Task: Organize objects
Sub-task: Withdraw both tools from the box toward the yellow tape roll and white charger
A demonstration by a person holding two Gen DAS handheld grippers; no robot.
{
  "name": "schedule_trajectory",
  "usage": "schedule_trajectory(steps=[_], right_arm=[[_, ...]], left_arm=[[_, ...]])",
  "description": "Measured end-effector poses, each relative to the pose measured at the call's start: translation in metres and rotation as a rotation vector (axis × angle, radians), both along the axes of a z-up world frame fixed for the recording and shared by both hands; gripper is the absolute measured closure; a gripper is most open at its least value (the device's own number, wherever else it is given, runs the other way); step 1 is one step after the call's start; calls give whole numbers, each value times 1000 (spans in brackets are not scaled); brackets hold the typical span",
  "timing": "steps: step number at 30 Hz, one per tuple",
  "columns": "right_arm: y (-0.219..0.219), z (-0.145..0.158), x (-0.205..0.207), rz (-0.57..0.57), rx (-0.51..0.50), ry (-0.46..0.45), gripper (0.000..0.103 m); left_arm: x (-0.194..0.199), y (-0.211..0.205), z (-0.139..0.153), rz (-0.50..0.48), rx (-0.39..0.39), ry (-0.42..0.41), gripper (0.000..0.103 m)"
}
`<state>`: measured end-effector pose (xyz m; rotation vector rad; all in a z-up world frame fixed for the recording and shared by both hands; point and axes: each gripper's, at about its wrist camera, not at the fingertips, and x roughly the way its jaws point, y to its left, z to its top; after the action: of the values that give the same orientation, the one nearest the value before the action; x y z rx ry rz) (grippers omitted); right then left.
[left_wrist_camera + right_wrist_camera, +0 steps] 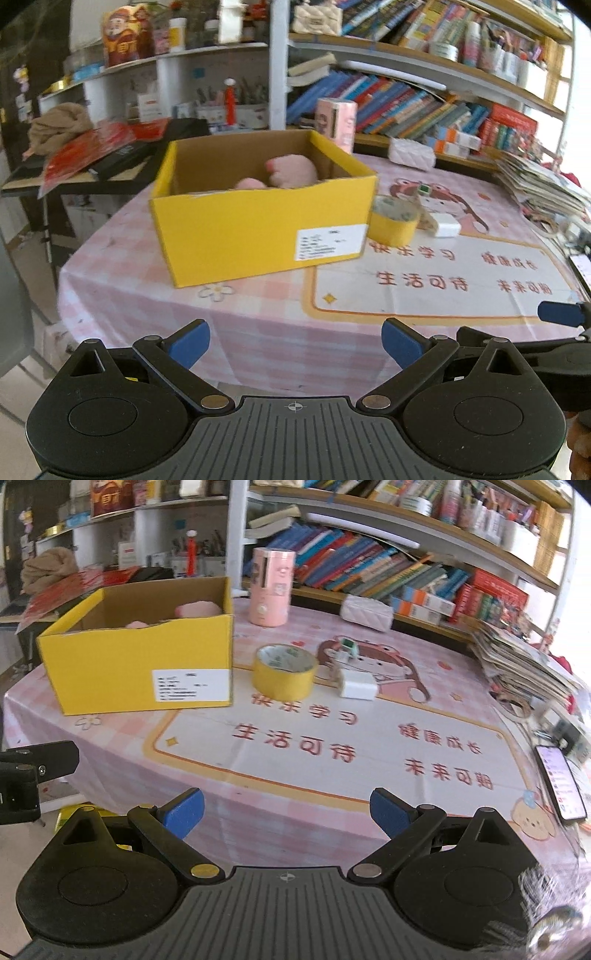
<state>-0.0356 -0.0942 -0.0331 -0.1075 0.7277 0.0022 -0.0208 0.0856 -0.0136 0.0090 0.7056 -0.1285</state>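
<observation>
both grippers' jaws wide, empty. tape (284,672) touches box (140,664); a jaw could catch the box wall.

Both cameras sit low at the near edge of the table (369,738), each looking forward across the pink cloth toward the bookshelves (369,565). The left one stands further left, closer to the yellow box (258,229), seeing its front and right side. The right one faces the middle of the cloth, the box off to its left. Both views take in the box, the tape roll (283,670), the white charger (356,688) and the shelves.
</observation>
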Motion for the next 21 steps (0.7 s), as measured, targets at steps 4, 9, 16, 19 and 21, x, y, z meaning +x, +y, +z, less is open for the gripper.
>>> schedule_trajectory(steps=[4, 9, 16, 19, 21], right_arm=[[-12, -1, 0, -37, 0, 8, 6], [-27, -2, 2, -80, -2, 11, 6], [-53, -4, 11, -129, -4, 22, 6], [-66, -6, 19, -146, -3, 27, 6], [-74, -7, 26, -153, -2, 33, 6]], left_arm=[[4, -11, -1, -41, 0, 5, 2], [14, -28, -3, -79, -1, 12, 2], [31, -59, -6, -128, 1, 24, 2], [41, -72, -7, -143, 2, 25, 2], [47, -80, -8, -146, 1, 30, 2]])
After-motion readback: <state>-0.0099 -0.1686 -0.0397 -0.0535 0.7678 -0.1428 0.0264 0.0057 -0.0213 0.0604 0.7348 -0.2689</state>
